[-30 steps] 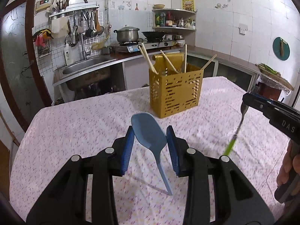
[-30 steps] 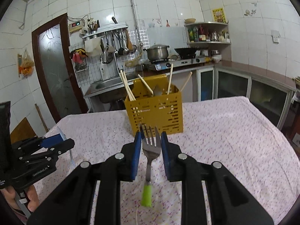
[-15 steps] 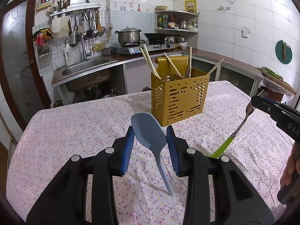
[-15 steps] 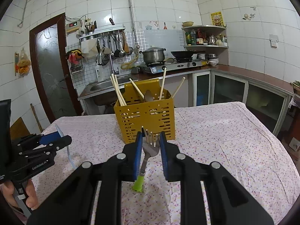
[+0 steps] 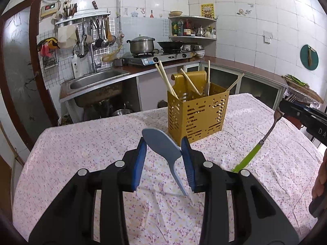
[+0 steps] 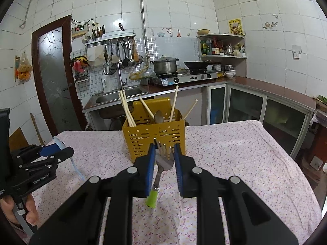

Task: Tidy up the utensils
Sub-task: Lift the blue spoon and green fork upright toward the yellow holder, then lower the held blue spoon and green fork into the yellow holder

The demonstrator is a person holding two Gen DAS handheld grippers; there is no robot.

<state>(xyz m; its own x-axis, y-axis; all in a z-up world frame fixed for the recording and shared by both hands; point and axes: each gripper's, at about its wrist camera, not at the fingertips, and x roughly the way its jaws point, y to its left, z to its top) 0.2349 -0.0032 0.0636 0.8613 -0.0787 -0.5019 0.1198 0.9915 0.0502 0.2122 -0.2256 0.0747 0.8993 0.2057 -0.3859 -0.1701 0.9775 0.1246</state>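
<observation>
**Fork and spoon held up near the yellow holder**

Both grippers have come closer to the yellow holder (image 6: 153,140) than they were a second ago, and the holder looks bigger in front of each one.

The left gripper (image 5: 163,157) is clamped on a blue spoon (image 5: 161,145). The round end of the spoon sticks up between the blue pads, and its thin handle hangs down below the gripper, above the tabletop (image 5: 81,147). The holder stands just ahead of this gripper and a bit to its right.

The right gripper (image 6: 163,159) is squeezing a fork (image 6: 163,161). The fork's prongs point up and forward, right in front of the holder's wall. Its green handle hangs down under the gripper and tilts a little. From the left wrist view, the fork (image 5: 263,140) is up in the air, off to the right of the left gripper.

The holder sits on the flowery cloth on the tabletop. Wooden chopsticks (image 6: 126,110) stick out of the top of it, and a metal spoon (image 6: 158,116) stands inside too.

A hand (image 6: 18,214) holds the left gripper, low and to the left of the right gripper.
</observation>
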